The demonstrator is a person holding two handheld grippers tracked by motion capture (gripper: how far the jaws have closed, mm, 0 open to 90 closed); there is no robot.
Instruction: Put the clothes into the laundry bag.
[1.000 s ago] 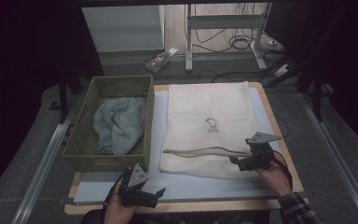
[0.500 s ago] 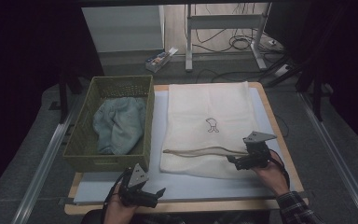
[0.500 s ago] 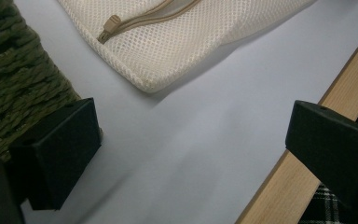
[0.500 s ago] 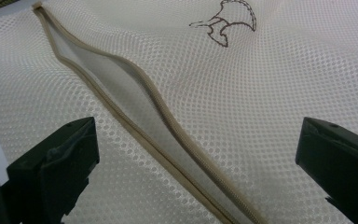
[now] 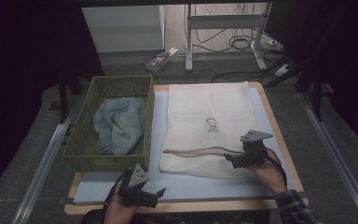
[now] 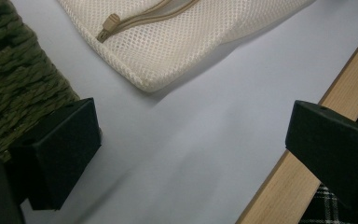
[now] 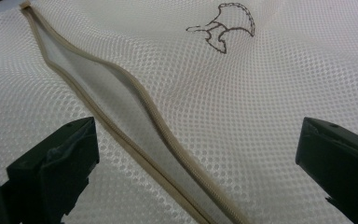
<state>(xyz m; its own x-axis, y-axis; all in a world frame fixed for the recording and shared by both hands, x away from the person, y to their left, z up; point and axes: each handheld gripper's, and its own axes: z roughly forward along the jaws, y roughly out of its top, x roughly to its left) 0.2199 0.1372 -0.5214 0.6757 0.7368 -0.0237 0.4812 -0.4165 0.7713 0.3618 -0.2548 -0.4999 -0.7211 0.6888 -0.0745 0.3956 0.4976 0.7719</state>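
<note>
The cream mesh laundry bag (image 5: pixel 209 126) is being kept flat on the table (image 5: pixel 279 154) beside the green basket (image 5: pixel 79 158), its tan zipper (image 7: pixel 135 135) gaping open. The right claw (image 5: pixel 230 161) is being held over the zipper's end with jaws spread wide apart. The left claw (image 5: pixel 156 195) is being held open near the table's front edge, gripping nothing.

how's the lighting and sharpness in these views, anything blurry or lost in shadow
High view: dim and soft, surroundings nearly black, the mesh bag brightest. Left gripper view: bag weave and zipper pull sharp, the bag casts a soft shadow on the mat. Right gripper view: evenly lit, open zipper crisp, near jaws slightly soft.
</note>
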